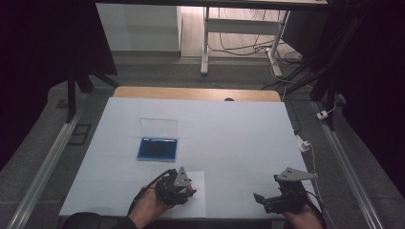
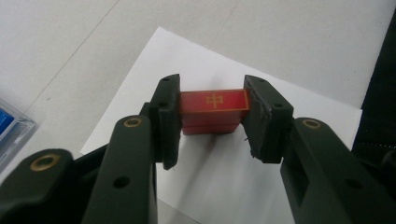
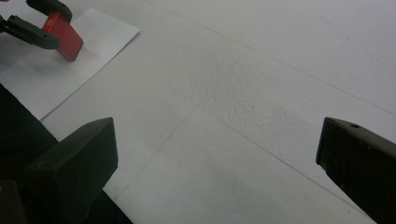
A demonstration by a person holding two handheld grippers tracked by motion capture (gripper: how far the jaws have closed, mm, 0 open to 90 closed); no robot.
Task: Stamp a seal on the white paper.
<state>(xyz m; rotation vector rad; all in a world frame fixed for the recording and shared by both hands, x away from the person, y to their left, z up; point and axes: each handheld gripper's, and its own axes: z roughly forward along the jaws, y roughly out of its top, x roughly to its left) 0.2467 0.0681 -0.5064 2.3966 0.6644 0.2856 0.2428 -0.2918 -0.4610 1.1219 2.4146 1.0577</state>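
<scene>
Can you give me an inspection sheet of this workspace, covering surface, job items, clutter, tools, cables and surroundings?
Surface: white covered table with a wooden far edge.
Job's things: small red rectangular block with a gold mark, over a white paper sheet; open clear plastic case with a blue inside farther back.
Clutter: nothing seen.
Tools: left tool shut on the red block; right tool open, nothing between its jaws.
Cables: white cable along the table's right edge; loose wires on the floor beyond.
Surroundings: dark curtains at both sides, white desk frame behind.
</scene>
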